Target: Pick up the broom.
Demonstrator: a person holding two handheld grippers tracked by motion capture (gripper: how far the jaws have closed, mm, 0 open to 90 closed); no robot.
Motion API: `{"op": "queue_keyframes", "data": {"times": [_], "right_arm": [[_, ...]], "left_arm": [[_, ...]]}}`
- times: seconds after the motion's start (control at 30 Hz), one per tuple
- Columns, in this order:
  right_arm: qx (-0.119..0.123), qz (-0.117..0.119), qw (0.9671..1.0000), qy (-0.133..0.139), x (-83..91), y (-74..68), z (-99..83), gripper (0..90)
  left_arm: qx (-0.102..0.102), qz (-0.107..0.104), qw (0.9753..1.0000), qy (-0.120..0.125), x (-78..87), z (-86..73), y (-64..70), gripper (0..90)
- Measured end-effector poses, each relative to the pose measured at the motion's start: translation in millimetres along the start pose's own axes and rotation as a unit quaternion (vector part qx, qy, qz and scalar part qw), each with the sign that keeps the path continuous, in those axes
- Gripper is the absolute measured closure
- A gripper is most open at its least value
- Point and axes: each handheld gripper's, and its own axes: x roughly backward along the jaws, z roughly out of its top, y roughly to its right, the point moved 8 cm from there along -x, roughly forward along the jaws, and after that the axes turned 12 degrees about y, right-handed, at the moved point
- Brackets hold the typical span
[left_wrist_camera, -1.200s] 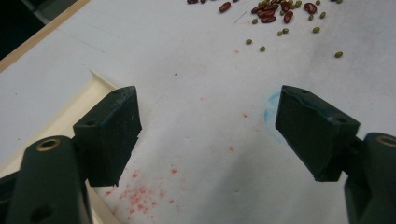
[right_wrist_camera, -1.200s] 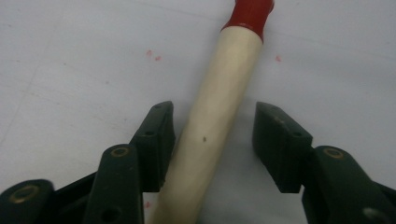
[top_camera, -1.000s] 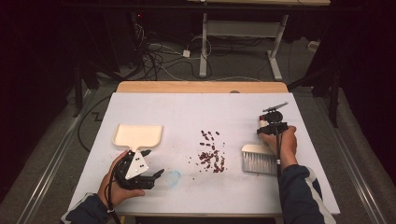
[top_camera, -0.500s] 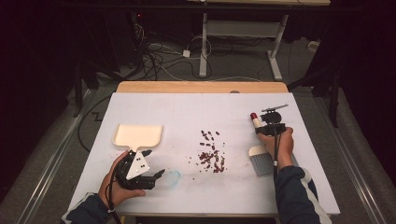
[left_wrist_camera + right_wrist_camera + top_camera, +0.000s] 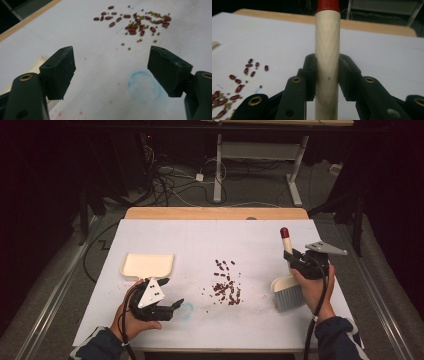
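Gripping the hand brush [image 5: 288,285] by its pale, red-tipped handle, the right gripper [image 5: 300,261] has its jaws clamped tight on it, bristles down on the table. The beans [image 5: 226,284] lie unswept, well apart from both grippers. The left gripper [image 5: 172,307] gapes empty, the dustpan [image 5: 148,265] untouched just behind it.

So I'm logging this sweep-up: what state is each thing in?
Right gripper: shut on the brush handle.
Brush: held, bristles down at the table.
Left gripper: open, holds nothing.
Dustpan: flat on the table, untouched.
Beans: scattered loose, unswept.
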Motion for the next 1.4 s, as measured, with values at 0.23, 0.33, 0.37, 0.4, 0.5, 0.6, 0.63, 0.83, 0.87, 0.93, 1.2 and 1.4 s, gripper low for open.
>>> {"op": "queue_keyframes", "data": {"times": [0.23, 0.33, 0.37, 0.4, 0.5, 0.6, 0.63, 0.83, 0.87, 0.93, 1.2, 1.4], "right_arm": [[-0.01, 0.012, 0.9985, 0.052, 32.6, -4.0, 13.8, 70.4], [-0.001, 0.016, 0.997, 0.075, 45.0, -15.2, 24.5, 70.3], [-0.001, 0.018, 0.9964, 0.082, 47.9, -19.0, 27.8, 70.3], [-0.001, 0.018, 0.9964, 0.082, 47.9, -19.0, 27.8, 70.3], [0.003, 0.028, 0.9932, 0.113, 58.3, -38.2, 42.4, 70.3], [0.018, 0.036, 0.991, 0.128, 64.0, -57.3, 49.9, 70.2], [0.027, 0.035, 0.99, 0.134, 66.1, -64.0, 51.9, 70.2], [0.061, 0.053, 0.9846, 0.155, 76.1, -102.5, 55.6, 70.2], [0.069, 0.058, 0.9836, 0.156, 77.6, -107.8, 55.8, 70.2], [0.083, 0.059, 0.9812, 0.164, 81.4, -116.7, 56.1, 70.1], [0.104, 0.079, 0.975, 0.179, 92.0, -136.4, 59.3, 69.8], [0.108, 0.108, 0.9711, 0.183, 94.8, -139.2, 60.5, 68.1]], "left_arm": [[0.002, -0.046, 0.9986, 0.027, -17.6, 31.4, 26.8, 21.8], [-0.005, -0.075, 0.9965, 0.035, -32.1, 49.3, 46.7, 21.8], [-0.008, -0.084, 0.9957, 0.038, -37.8, 56.2, 54.1, 22.0], [-0.011, -0.096, 0.9945, 0.041, -43.7, 63.3, 61.7, 22.0], [-0.005, -0.137, 0.9888, 0.06, -64.4, 86.0, 88.3, 22.2], [-0.008, -0.152, 0.9857, 0.071, -87.6, 107.4, 111.9, 22.2], [-0.009, -0.155, 0.985, 0.077, -94.4, 114.3, 118.6, 22.2], [0.002, -0.159, 0.9822, 0.1, -126.0, 136.4, 138.0, 28.6], [0.002, -0.159, 0.9822, 0.1, -126.0, 136.4, 138.0, 35.1], [0.003, -0.165, 0.9817, 0.094, -129.7, 133.6, 137.9, 43.9], [0.012, -0.175, 0.9801, 0.092, -122.8, 128.6, 125.2, 60.0], [-0.011, -0.18, 0.9809, 0.073, -111.0, 123.9, 109.4, 64.2]]}}
